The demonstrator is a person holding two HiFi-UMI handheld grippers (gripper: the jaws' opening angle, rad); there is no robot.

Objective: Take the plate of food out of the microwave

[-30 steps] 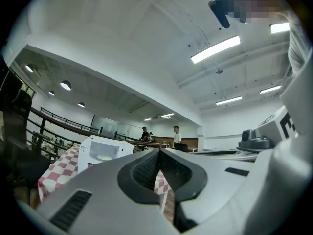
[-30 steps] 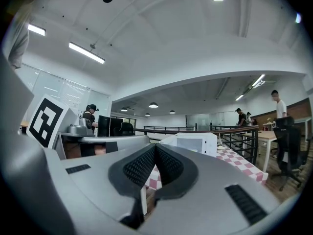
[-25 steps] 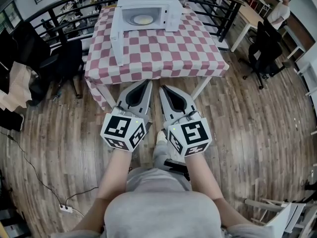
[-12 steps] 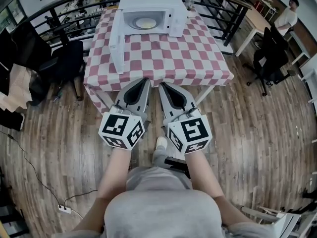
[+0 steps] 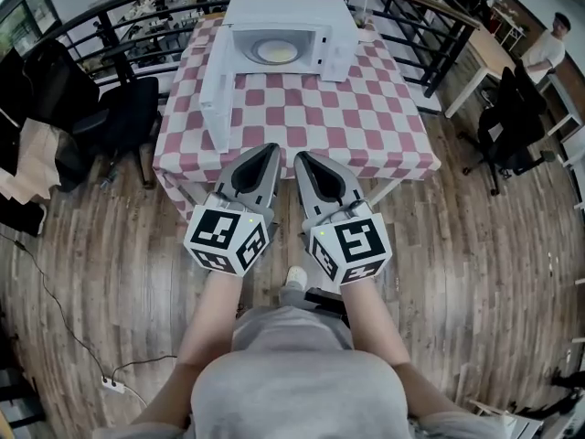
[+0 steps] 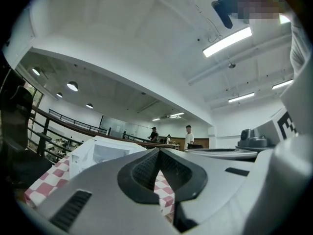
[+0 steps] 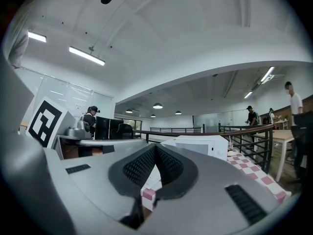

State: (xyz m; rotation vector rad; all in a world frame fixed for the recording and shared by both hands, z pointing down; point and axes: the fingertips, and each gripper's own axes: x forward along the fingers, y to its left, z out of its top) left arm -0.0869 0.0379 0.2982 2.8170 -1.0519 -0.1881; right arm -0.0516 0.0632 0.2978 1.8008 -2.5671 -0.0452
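Two grippers we hold side by side before the table [image 5: 366,126]: the left gripper [image 5: 271,147] and the right gripper [image 5: 299,155], jaws pressed together, empty. The plate [image 5: 277,52] lies inside the open microwave [image 5: 283,12], far.

A white microwave [image 5: 274,9] is set at the far end of the table [image 5: 320,126], its door [image 5: 212,94] swung open leftward. A round plate of pale food [image 5: 277,52] is seen lying flat inside.
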